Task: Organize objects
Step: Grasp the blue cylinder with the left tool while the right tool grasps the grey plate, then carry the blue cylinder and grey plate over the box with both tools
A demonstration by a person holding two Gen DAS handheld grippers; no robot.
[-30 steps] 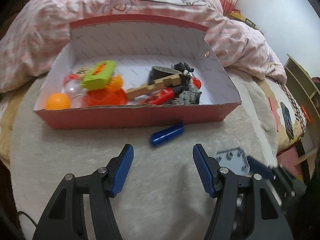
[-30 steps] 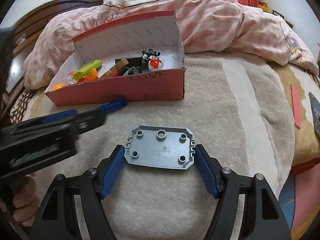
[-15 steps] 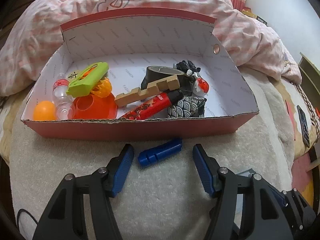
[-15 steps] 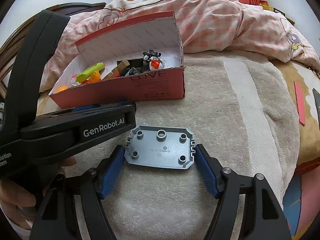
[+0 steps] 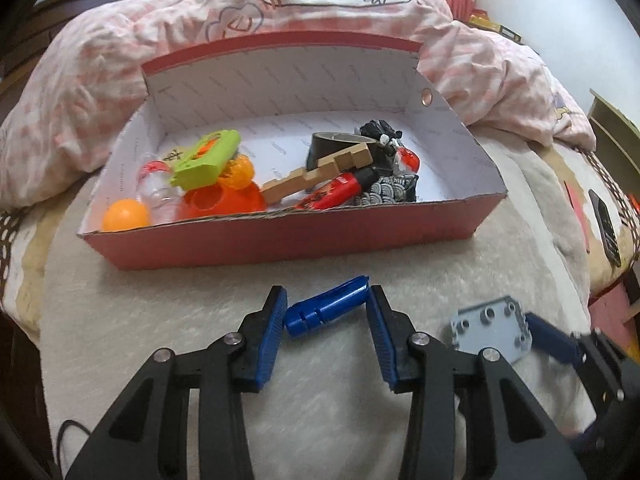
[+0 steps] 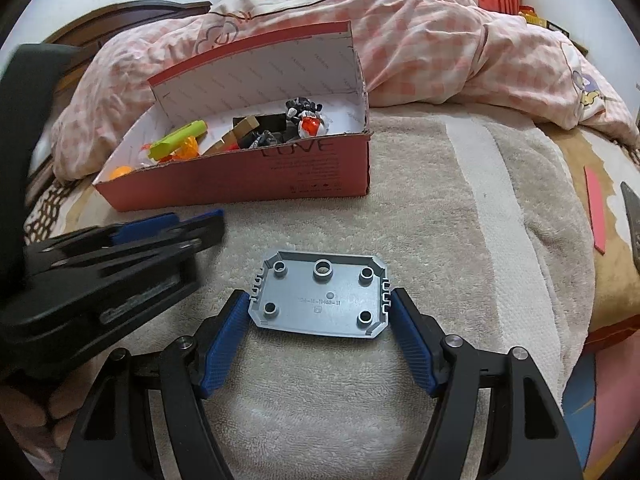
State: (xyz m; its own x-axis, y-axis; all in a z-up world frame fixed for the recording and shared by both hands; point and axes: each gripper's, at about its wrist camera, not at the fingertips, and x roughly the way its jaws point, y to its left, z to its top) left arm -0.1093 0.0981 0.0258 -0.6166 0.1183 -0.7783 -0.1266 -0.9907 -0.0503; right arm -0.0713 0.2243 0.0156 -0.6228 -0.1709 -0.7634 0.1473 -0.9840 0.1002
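Note:
A blue plastic cylinder (image 5: 326,306) lies on the beige towel just in front of the red box (image 5: 280,240). My left gripper (image 5: 326,312) has closed on it, both pads touching its ends. A grey plastic plate (image 6: 320,300) with round studs lies flat on the towel between the pads of my right gripper (image 6: 320,312), which touch its two short sides; it also shows in the left wrist view (image 5: 492,328). The left gripper (image 6: 120,248) shows blurred in the right wrist view.
The red box (image 6: 280,176) holds several toys: an orange ball (image 5: 124,214), a green toy (image 5: 208,156), a wooden piece (image 5: 320,176), a tape roll (image 5: 332,144). A pink quilt (image 5: 280,20) lies behind. The bed edge (image 6: 600,320) drops off at right.
My left gripper moved forward around the blue cylinder and its jaws narrowed onto it. My right gripper stayed around the grey plate.

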